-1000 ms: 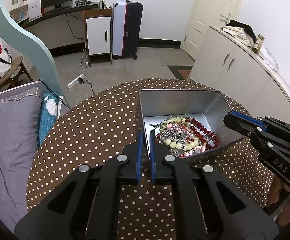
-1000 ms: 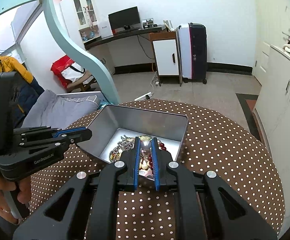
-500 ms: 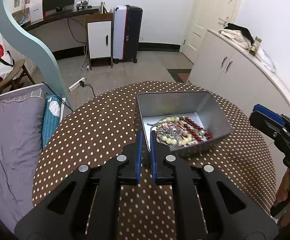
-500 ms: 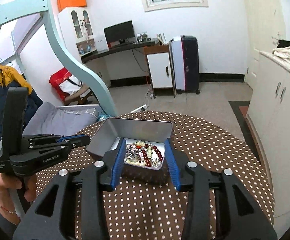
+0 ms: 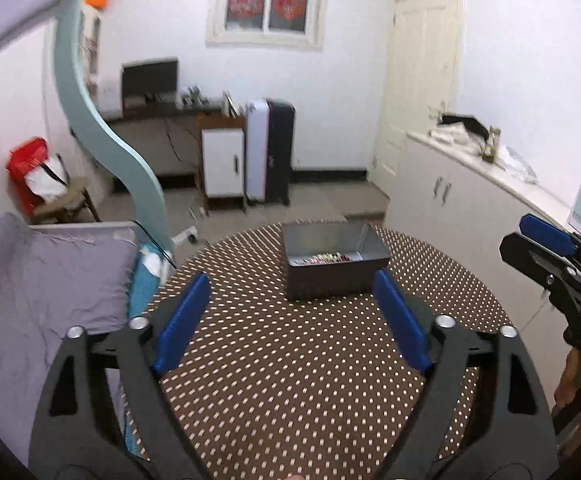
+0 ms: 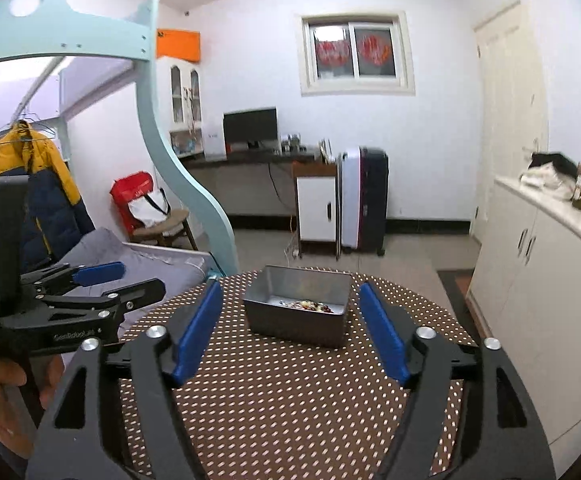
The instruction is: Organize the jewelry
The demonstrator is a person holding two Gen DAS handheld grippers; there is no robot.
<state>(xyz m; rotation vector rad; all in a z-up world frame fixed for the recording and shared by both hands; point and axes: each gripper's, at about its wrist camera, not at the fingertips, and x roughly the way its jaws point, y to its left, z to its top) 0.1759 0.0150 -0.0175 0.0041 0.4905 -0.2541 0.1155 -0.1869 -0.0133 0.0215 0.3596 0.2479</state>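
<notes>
**Both grippers clear of tin, jaws spreading**

Left gripper point(image 5: 290, 312): jaws opening, nothing between them but bare tablecloth point(image 5: 290, 380). Tin point(image 5: 332, 260) sits ahead of the fingertips, slightly right of centre, well apart, no contact. Jewelry point(image 5: 322, 257) lies in the tin's bottom.

Right gripper point(image 6: 292, 328): jaws opening, holding nothing. Tin ahead, framed between the blue pads point(image 6: 196, 330) but beyond them, apart. Left gripper is off to its left, over the table edge.
</notes>
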